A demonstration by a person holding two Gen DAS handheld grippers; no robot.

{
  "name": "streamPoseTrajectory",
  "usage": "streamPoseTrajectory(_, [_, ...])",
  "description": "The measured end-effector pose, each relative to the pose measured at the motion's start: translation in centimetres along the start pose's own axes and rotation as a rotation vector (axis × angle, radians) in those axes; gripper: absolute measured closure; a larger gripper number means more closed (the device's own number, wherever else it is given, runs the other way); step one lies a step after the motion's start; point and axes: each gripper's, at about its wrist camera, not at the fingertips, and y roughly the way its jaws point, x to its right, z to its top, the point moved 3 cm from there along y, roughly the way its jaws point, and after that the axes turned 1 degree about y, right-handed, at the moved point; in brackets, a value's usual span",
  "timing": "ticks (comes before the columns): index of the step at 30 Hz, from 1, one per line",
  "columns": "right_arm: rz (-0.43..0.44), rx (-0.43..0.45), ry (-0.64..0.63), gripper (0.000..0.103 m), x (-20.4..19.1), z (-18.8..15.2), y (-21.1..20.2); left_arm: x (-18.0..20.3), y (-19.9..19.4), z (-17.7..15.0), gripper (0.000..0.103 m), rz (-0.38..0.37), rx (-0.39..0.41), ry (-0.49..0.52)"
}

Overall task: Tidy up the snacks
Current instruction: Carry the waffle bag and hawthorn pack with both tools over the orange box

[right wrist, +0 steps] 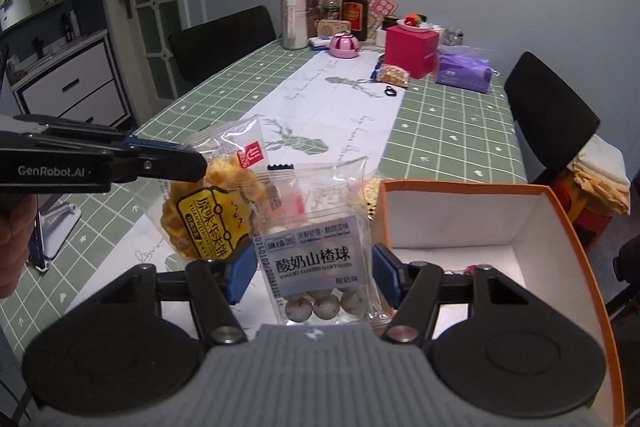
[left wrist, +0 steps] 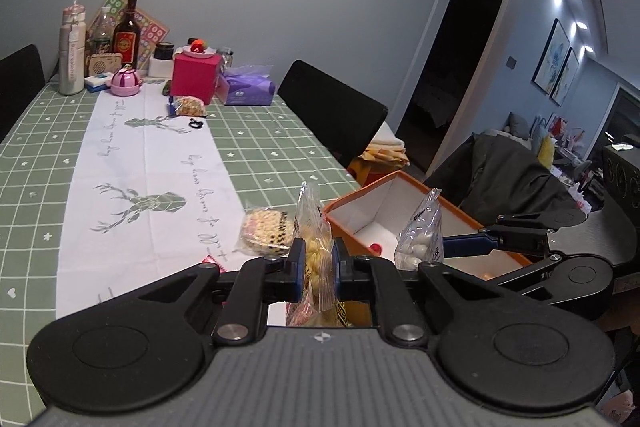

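While crinkly clear waffle packet (left wrist: 316,247) sits pinched, left tool (left wrist: 316,261), seemingly slack hawthorn-ball bag (right wrist: 320,259).

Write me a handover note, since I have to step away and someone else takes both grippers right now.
Left gripper: shut on the waffle cookie packet, held upright just left of the orange box.
Right gripper: the yogurt hawthorn ball packet stands between its fingers; the view does not show whether they clamp it.
Box: sits at the table's near right edge, open, with something small and red on its floor.
Left to do: put both held packets in the box, then fetch the puffed snack packet beside the box and the snack bag by the red box at the far end.
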Motion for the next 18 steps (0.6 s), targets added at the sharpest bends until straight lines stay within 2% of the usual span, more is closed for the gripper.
streamPoseTrajectory(10, [-0.078, 0.067, 0.101, 0.042, 5.1, -1.0, -5.0, 5.2, 1.8, 1.8, 0.092, -0.086, 0.022, 0.04])
streamPoseTrajectory(18, [-0.136, 0.072, 0.156, 0.042, 8.4, -2.9, -7.5, 9.9, 3.5, 2.4, 0.092, -0.147, 0.026, 0.087])
